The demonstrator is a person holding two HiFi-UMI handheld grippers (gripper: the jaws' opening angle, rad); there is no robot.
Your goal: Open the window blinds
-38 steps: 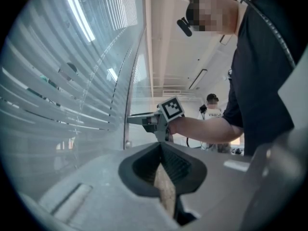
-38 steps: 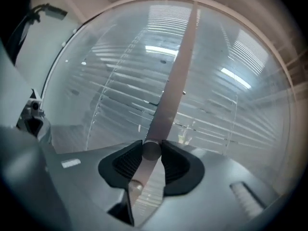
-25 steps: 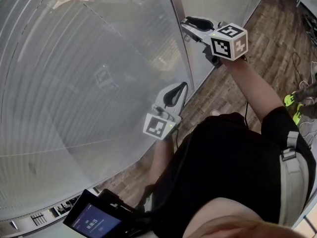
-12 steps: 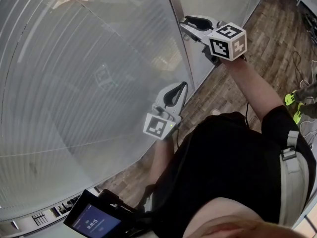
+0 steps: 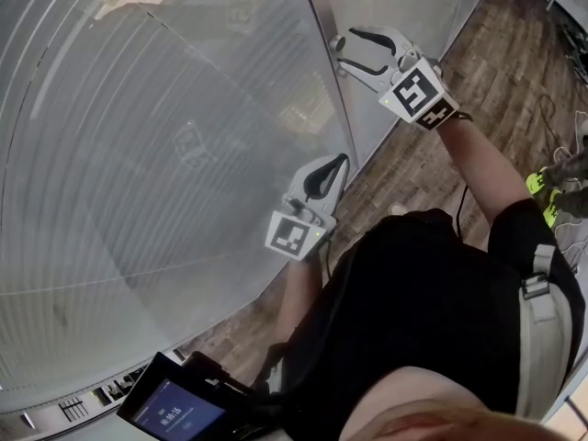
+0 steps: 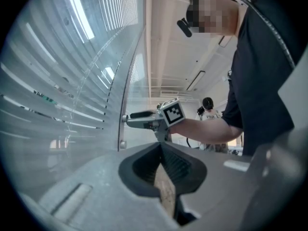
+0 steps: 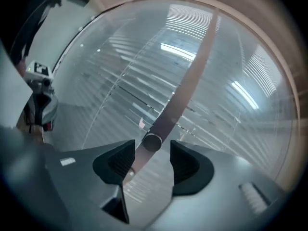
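The window blinds hang with their slats closed behind a glass pane. A small round tilt knob sticks out from the vertical frame strip at the pane's right edge. My right gripper is open; its jaws have just been opening and stand either side of the knob, pads clear of it. In the head view that gripper points at the frame. My left gripper is shut and empty, lower down, just in front of the glass. From the left gripper view the right gripper shows at the knob.
Wooden floor runs along the window to the right. A handheld screen hangs at the lower left. Cables and yellow-green shoes lie at the right edge. Another person stands in the background.
My right gripper has rolled about its own axis, turning its marker cube, and its jaws have opened off the knob. The left gripper has not moved.
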